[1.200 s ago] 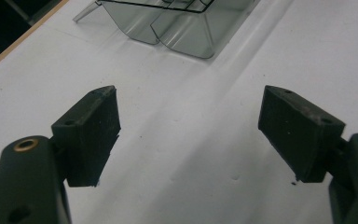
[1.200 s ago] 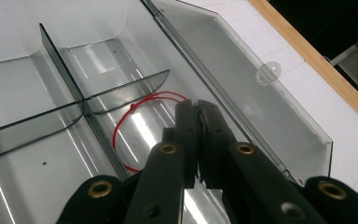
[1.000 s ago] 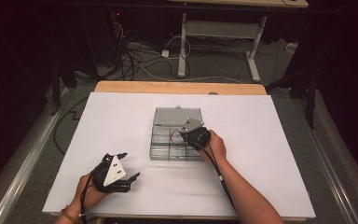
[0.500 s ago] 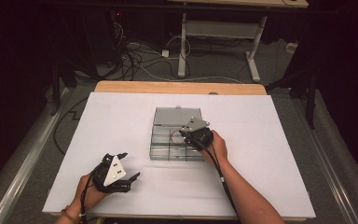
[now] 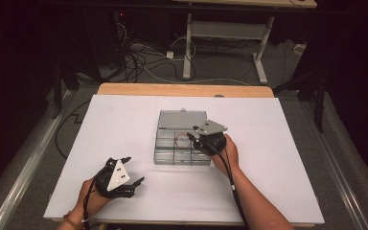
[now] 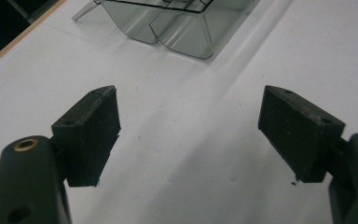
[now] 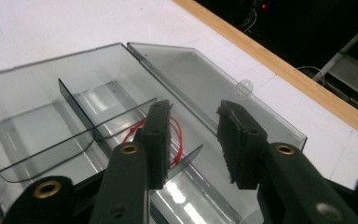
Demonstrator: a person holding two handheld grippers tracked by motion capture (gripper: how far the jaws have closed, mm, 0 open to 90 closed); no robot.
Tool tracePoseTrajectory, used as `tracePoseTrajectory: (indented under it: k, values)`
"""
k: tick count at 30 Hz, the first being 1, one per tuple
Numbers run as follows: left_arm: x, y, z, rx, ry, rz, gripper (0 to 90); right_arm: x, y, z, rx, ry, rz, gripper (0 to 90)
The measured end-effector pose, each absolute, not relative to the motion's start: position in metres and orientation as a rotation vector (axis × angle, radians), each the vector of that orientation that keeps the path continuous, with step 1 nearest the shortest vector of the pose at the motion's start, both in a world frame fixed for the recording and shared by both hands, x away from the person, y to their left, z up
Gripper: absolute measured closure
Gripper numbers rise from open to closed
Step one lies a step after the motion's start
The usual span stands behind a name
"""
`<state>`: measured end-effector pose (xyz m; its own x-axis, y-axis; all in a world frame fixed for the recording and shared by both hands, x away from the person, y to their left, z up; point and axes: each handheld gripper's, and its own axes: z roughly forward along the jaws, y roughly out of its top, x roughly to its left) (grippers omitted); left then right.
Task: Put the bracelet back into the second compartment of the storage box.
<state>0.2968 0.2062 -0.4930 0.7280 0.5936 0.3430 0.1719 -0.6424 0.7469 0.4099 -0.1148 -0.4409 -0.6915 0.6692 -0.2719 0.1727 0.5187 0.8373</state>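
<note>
Right gripper point(image 5: 193, 137) hovering over the clear box point(image 5: 182, 146), red band point(image 7: 175, 135) dropped in

No readable writing anywhere. The box sat mid-frame in the high view on the white table point(image 5: 124, 120), lid point(image 5: 182, 119) flipped open toward the top of the frame, long axis running left-right. The band lay in an upper-row compartment. Right jaws had just been opening, nothing between them. Left gripper point(image 5: 134, 168), lower left, had its jaws spread wide, empty.

The white table point(image 5: 124, 124) is lit brightly and evenly from above, while the upper part and the edges of the high view are left in near darkness. Soft shadows are cast under the clear box point(image 7: 74, 107), where glare streaks are seen. The near jaws are rendered slightly soft.
</note>
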Motion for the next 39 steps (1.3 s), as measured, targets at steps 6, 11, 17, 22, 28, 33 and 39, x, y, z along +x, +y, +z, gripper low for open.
tracePoseTrajectory:
  k: [6,11,17,22,28,33,39]
  values:
    - [0.297,0.206,-0.493,2.212,0.578,0.759,20.0,0.406,-0.123,-0.437,0.696,2.147,1.121,51.3]
    - [0.297,0.206,-0.493,2.213,0.579,0.759,20.0,0.401,-0.13,-0.436,0.709,2.12,1.163,43.8]
    - [0.297,0.205,-0.494,2.22,0.575,0.761,20.0,0.395,-0.134,-0.435,0.666,2.131,1.202,39.6]
    - [0.297,0.205,-0.494,2.221,0.577,0.759,20.0,0.392,-0.136,-0.435,0.666,2.125,1.229,32.2]
    - [0.297,0.206,-0.494,2.228,0.567,0.75,21.1,0.387,-0.138,-0.434,0.66,2.119,1.249,27.2]
    - [0.296,0.206,-0.494,2.22,0.569,0.757,20.9,0.382,-0.145,-0.434,0.661,2.121,1.268,26.4]
    - [0.296,0.206,-0.493,2.213,0.571,0.765,20.9,0.374,-0.159,-0.431,0.658,2.114,1.299,28.0]
